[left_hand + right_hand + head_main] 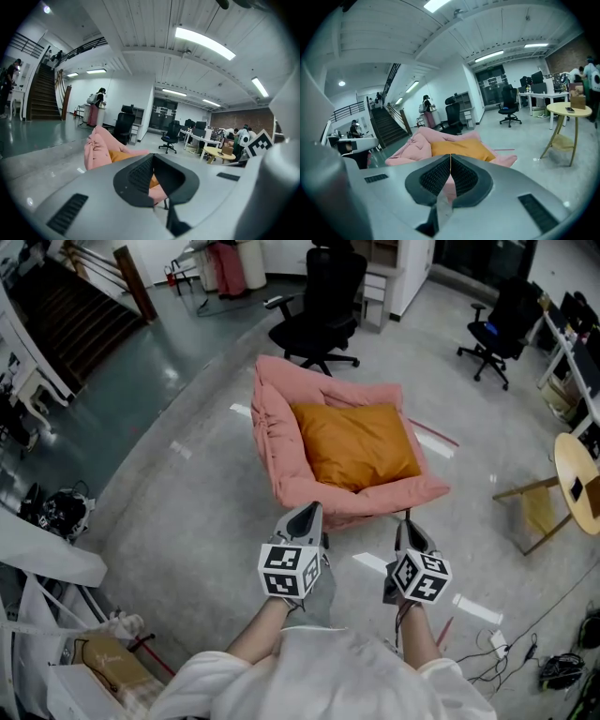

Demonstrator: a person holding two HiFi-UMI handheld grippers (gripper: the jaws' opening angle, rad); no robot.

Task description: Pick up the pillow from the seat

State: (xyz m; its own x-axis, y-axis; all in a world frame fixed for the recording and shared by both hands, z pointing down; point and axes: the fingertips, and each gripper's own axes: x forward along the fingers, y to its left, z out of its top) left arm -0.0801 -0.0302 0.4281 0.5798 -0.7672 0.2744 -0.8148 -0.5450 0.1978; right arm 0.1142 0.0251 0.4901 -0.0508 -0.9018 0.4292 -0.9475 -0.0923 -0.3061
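pillow (361, 444) in pink seat (272, 418), near edge behind rim; left gripper (308, 510), right gripper (410, 526) pressed together, empty.

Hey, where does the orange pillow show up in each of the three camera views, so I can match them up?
Head view: the pillow lies at the centre, inside the pink seat.
Left gripper view: only an orange sliver of the pillow shows, low and left of centre.
Right gripper view: the pillow sits at the centre, just below the middle.
Shared landmark: the pink seat around it, in all three views.
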